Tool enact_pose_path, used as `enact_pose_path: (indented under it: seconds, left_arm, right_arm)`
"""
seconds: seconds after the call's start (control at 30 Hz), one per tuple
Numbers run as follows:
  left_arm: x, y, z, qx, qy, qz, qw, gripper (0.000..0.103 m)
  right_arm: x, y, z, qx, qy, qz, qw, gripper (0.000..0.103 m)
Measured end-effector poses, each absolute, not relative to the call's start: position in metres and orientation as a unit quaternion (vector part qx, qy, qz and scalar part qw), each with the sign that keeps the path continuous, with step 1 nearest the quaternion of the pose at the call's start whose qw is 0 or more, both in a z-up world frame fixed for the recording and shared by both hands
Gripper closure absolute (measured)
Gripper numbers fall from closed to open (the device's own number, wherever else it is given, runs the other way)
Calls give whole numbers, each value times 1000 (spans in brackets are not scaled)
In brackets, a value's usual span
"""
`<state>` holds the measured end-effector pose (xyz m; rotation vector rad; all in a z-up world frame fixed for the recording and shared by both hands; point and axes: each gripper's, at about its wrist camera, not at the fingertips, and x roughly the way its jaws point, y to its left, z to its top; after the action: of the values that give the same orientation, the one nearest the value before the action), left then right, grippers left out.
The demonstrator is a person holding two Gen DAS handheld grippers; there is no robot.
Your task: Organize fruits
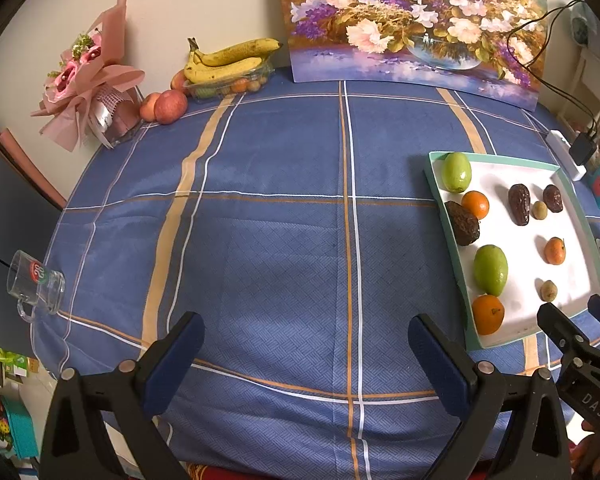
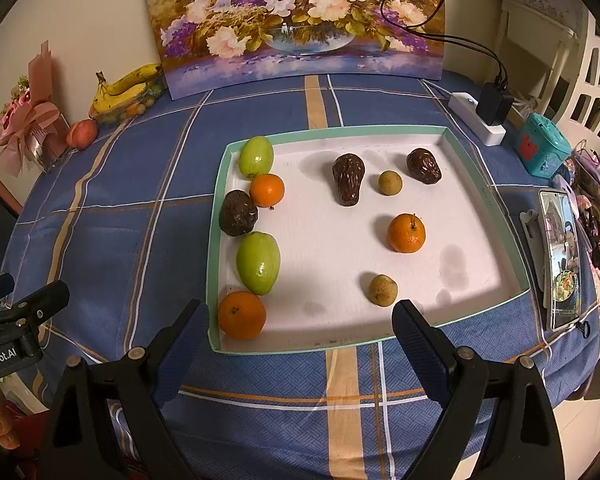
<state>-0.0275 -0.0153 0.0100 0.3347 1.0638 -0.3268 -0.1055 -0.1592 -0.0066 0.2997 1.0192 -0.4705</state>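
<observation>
A white tray with a teal rim (image 2: pixel 332 131) (image 1: pixel 452 240) lies on the blue checked tablecloth. In it lie green fruits (image 2: pixel 258 263) (image 2: pixel 255 156), oranges (image 2: pixel 242 314) (image 2: pixel 267 189) (image 2: pixel 406 233), dark wrinkled fruits (image 2: pixel 238 213) (image 2: pixel 348 178) (image 2: pixel 423 165) and small brown fruits (image 2: pixel 383 289) (image 2: pixel 390 183). My right gripper (image 2: pixel 302 330) is open and empty, just in front of the tray's near edge. My left gripper (image 1: pixel 306 344) is open and empty over bare cloth, left of the tray. The right gripper's fingers (image 1: pixel 556 320) show in the left view.
Bananas on a fruit box (image 1: pixel 228 60) and apples (image 1: pixel 170 106) sit at the far left by the wall. A bouquet (image 1: pixel 88 80), a glass mug (image 1: pixel 36 280), a flower painting (image 1: pixel 412 20), a power strip (image 2: pixel 478 118), a phone (image 2: pixel 560 264) and clutter ring the table.
</observation>
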Motion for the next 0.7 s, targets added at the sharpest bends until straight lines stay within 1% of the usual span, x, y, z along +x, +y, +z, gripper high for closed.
enact_pose_path:
  seconds: [0.7]
  left_arm:
    - [-28, -14, 7, 155, 506, -153, 834, 0]
  right_arm:
    - [-105, -159, -9, 140, 485, -221, 835, 10]
